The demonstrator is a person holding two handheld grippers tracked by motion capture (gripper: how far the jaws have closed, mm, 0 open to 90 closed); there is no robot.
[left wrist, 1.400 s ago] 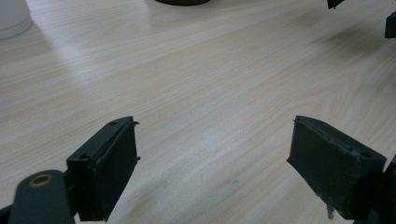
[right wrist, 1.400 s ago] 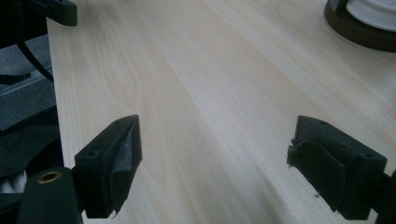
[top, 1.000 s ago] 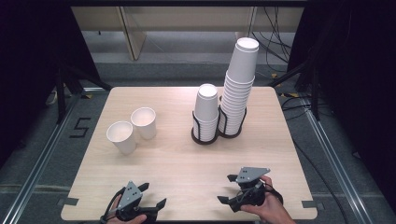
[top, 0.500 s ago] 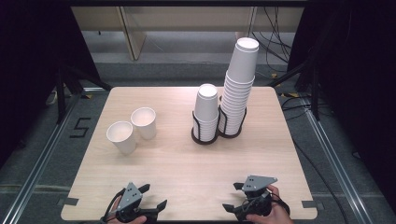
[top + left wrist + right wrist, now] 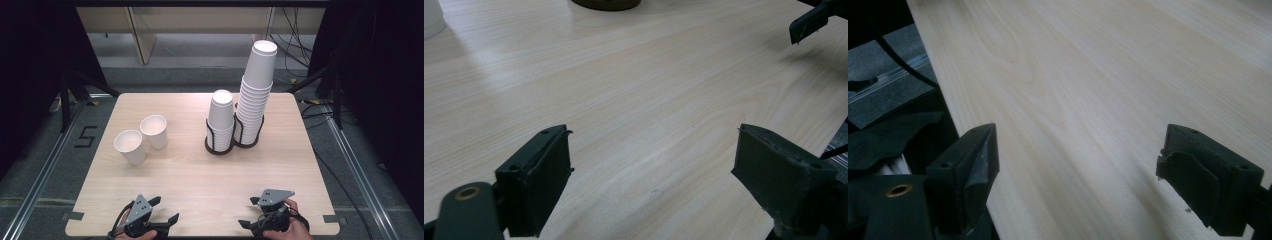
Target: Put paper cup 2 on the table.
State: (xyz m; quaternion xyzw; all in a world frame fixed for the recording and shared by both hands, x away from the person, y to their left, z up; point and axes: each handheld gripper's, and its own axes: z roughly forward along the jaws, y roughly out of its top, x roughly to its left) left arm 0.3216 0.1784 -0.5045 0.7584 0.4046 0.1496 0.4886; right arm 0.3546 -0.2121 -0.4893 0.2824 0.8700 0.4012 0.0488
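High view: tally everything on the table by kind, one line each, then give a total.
Loose paper cups: 2, one beside the other.
Cup stacks: 2, a short stack and a tall stack.
Black stack holders: 1.
Hand-held grippers: 2, left and right, both open.
Total: 7.

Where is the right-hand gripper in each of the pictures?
High view: the right gripper sits at the bottom edge, right of the middle.
Left gripper view: one of its black fingers pokes in at the top right corner.
Right gripper view: its own two fingers rise from the bottom corners, wide apart.
Shared landmark: the pale wooden table beneath it.
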